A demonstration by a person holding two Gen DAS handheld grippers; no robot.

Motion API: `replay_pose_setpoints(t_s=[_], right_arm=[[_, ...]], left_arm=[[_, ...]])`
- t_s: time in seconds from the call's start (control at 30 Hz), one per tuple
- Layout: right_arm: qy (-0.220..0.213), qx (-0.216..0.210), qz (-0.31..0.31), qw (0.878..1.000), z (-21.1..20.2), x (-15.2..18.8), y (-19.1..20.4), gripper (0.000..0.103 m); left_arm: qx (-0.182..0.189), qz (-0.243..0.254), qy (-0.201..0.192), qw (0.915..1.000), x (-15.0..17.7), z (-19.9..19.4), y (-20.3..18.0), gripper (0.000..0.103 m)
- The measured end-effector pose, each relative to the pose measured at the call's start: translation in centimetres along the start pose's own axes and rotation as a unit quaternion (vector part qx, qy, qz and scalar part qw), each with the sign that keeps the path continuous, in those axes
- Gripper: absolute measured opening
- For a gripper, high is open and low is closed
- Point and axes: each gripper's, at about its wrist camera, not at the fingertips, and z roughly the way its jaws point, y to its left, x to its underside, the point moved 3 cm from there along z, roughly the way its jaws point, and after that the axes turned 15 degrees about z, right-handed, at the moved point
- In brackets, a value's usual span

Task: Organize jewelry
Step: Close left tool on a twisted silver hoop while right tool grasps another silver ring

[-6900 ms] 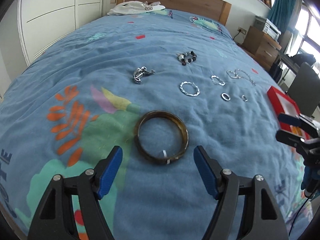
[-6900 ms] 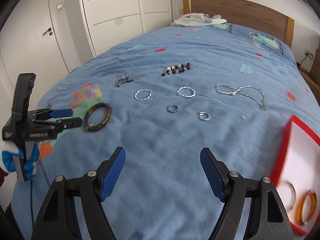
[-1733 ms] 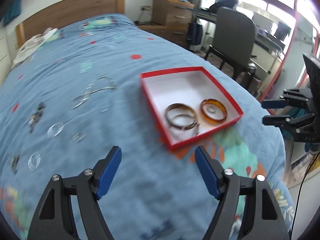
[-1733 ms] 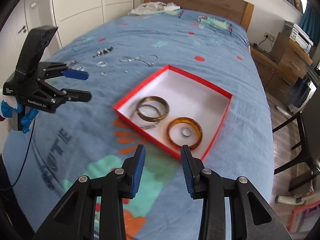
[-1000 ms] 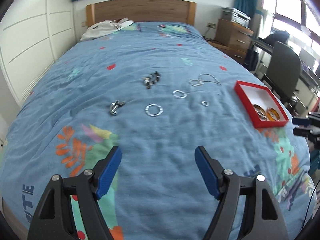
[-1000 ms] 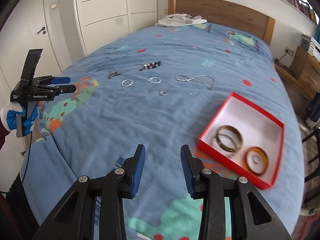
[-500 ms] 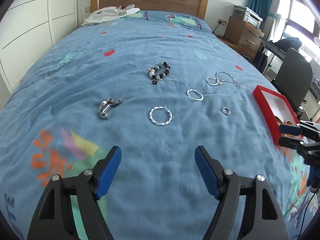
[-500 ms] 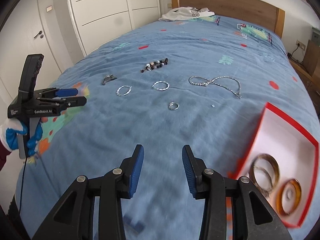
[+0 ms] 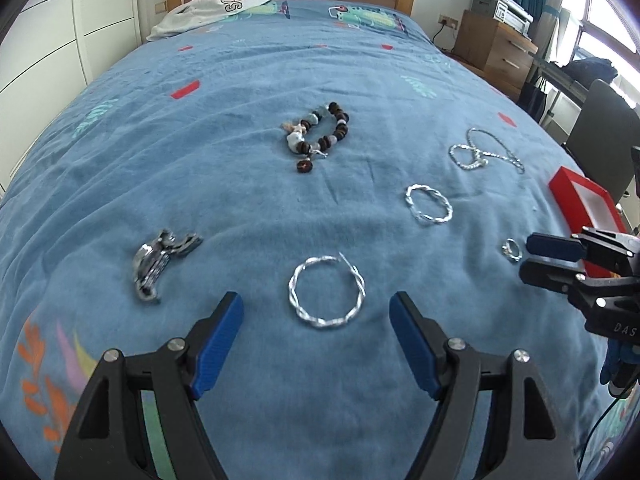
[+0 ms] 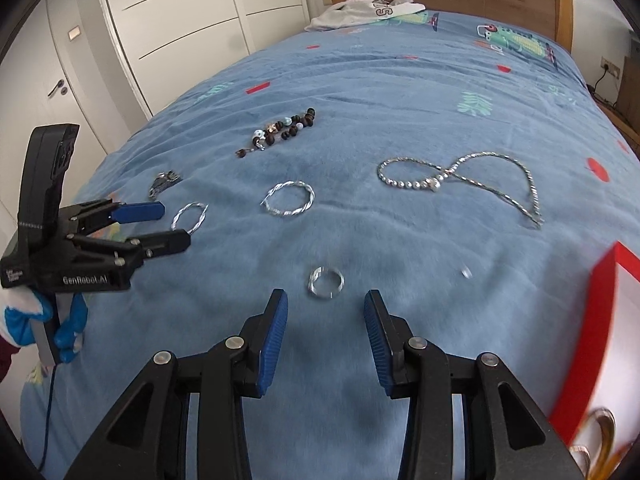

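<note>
Most of the sorting looks to be ahead. The red box, cut off at the right edge of the right wrist view, holds at least two bangles, seen only as blurred arcs in the lower right corner; how many pieces lie inside cannot be told.

On the blue bedspread six pieces and a tiny fleck wait outside the box:
- a twisted silver hoop, low in the middle of the left wrist view;
- a second twisted hoop, to the right of centre;
- a silver chain necklace, upper right;
- a beaded bracelet, upper middle;
- a crumpled metal watch or link bracelet, at the left, hard to identify;
- a small ring, low in the middle of the right wrist view;
- a tiny glinting bit right of it, too small to name.

The left tongs stand wide open and empty, the near hoop just ahead of the gap. The right tongs are partly open and empty, the ring just beyond their tips.
</note>
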Motion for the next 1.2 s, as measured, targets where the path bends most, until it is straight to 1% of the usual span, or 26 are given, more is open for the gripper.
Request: replay_pose_setpoints(t_s=[0.17, 0.33, 0.43, 0.47, 0.5, 0.57, 0.6, 0.67, 0.73, 0.83, 0.97, 1.1, 1.2], right_arm=[[0.007, 0.0, -0.006, 1.0, 1.3, -0.4, 0.4, 0.038], [0.008, -0.001, -0.001, 1.0, 1.4, -0.4, 0.2, 0.031], [0.008, 0.0, 0.005, 1.0, 1.6, -0.4, -0.1, 0.024], [0.009, 0.0, 0.008, 1.0, 1.6, -0.4, -0.2, 0.02], [0.009, -0.001, 0.01, 1.0, 1.6, -0.5, -0.2, 0.02], [0.01, -0.001, 0.009, 1.0, 1.6, -0.4, -0.2, 0.02], [0.01, -0.001, 0.007, 1.0, 1.4, -0.4, -0.1, 0.02], [0.01, -0.002, 0.006, 1.0, 1.2, -0.2, 0.1, 0.02], [0.009, -0.003, 0.004, 1.0, 0.9, 0.0, 0.4, 0.02], [0.006, -0.005, 0.002, 1.0, 0.2, 0.4, 0.8, 0.02], [0.005, -0.004, 0.002, 1.0, -0.8, 1.0, 1.1, 0.02], [-0.003, -0.003, 0.0, 1.0, -2.5, 1.5, 1.5, 0.02], [-0.011, -0.003, 0.004, 1.0, -4.1, 2.1, 1.6, 0.02]], left_arm=[[-0.006, 0.005, -0.001, 1.0, -0.1, 0.8, -0.1, 0.074], [-0.013, 0.012, 0.0, 0.9998, -0.1, 1.1, -0.4, 0.073], [-0.015, 0.011, 0.0, 0.9998, -0.1, 1.2, -0.5, 0.072], [-0.015, 0.012, 0.0, 0.9998, -0.1, 1.2, -0.4, 0.07], [-0.017, 0.011, 0.0, 0.9998, -0.1, 1.2, -0.4, 0.068], [-0.019, 0.005, -0.002, 0.9998, -0.1, 1.1, -0.3, 0.057], [-0.02, 0.001, -0.002, 0.9998, -0.1, 1.0, -0.1, 0.054], [-0.018, -0.009, -0.003, 0.9998, 0.0, 0.8, 0.1, 0.043], [-0.02, -0.012, -0.003, 0.9997, 0.0, 0.4, 0.1, 0.038], [-0.021, -0.017, -0.005, 0.9996, 0.2, -0.3, 0.0, 0.038], [-0.008, -0.028, -0.012, 0.9995, 0.5, -1.4, -0.5, 0.038], [-0.006, -0.025, -0.019, 0.9995, 0.6, -2.9, -1.2, 0.038], [-0.006, -0.016, -0.028, 0.9995, 0.4, -4.8, -2.2, 0.038]])
